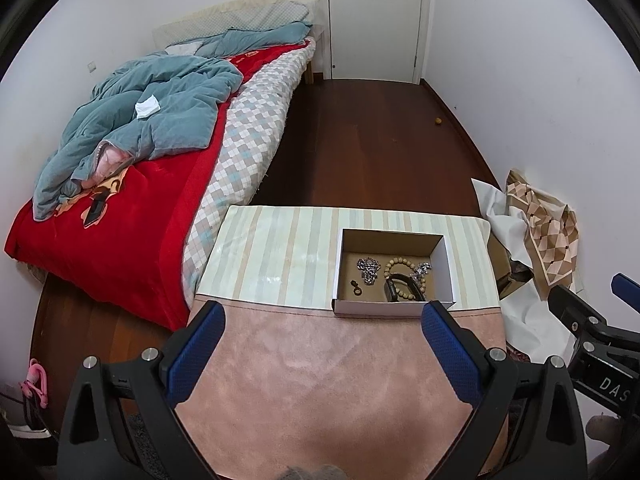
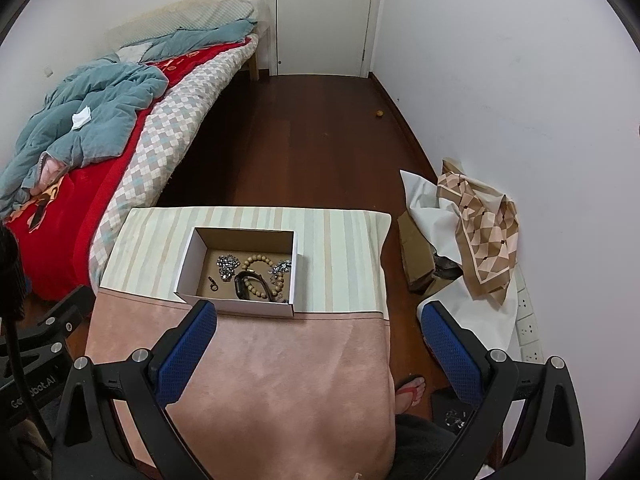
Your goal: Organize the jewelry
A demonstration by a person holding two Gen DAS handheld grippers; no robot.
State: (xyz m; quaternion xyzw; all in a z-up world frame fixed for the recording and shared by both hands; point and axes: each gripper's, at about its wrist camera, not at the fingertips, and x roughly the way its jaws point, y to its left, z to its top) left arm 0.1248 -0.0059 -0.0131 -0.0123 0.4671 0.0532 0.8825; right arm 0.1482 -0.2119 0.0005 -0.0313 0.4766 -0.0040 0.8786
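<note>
An open cardboard box (image 1: 394, 272) sits on the striped far part of the counter (image 1: 280, 256), near its right side, and holds all the jewelry: a wooden bead bracelet (image 1: 400, 278) at the middle, a black band (image 1: 396, 286) lying across it, a silvery chain heap (image 1: 368, 270) to its left, a second silvery piece (image 1: 423, 271) against the right wall, and a small dark ring (image 1: 355, 289) near the front left corner. The nearer part of the counter is covered by a pink cloth (image 1: 320, 380) that meets the box's front edge. The left gripper (image 1: 324, 320) hangs above this cloth with its jaws spread wide and nothing between them; the right gripper (image 2: 320, 318) does likewise, its left fingertip just before the box's front wall, its right one out over the floor. Left of the counter stands a bed (image 1: 132, 184) with a red blanket and a rumpled teal quilt (image 1: 140, 120); right of it, on the dark wooden floor (image 2: 304, 144), lie crumpled patterned paper (image 2: 480, 220) and white sheets beside a power strip (image 2: 528, 320); a white door (image 1: 376, 16) closes the far wall
</note>
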